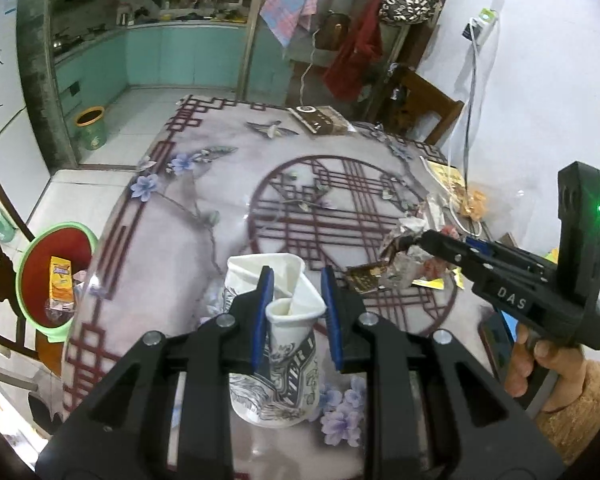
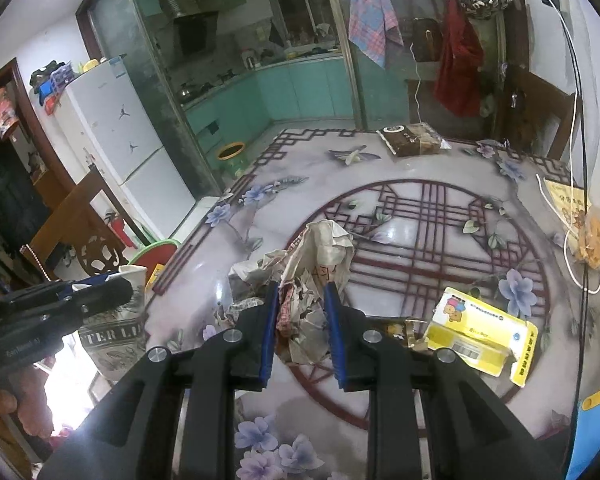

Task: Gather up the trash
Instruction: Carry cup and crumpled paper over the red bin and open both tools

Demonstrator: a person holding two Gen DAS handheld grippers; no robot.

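While clamped: left hand-held gripper (image 1: 296,300), crushed paper cup (image 1: 278,344).

The patterned surface (image 2: 420,240) carries a yellow box (image 2: 480,336) at 4 o'clock, a brown packet (image 2: 414,140) at 12, and a snack bag (image 2: 594,240) at 3.

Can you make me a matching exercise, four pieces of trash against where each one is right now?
1 paper cup
2 crumpled paper wad
3 yellow box
4 orange carton

A in the green bin beside the table
B squeezed in the left gripper
C flat on the table, right of the wad
D pinched in the right gripper

Pairs: 1-B, 2-D, 3-C, 4-A
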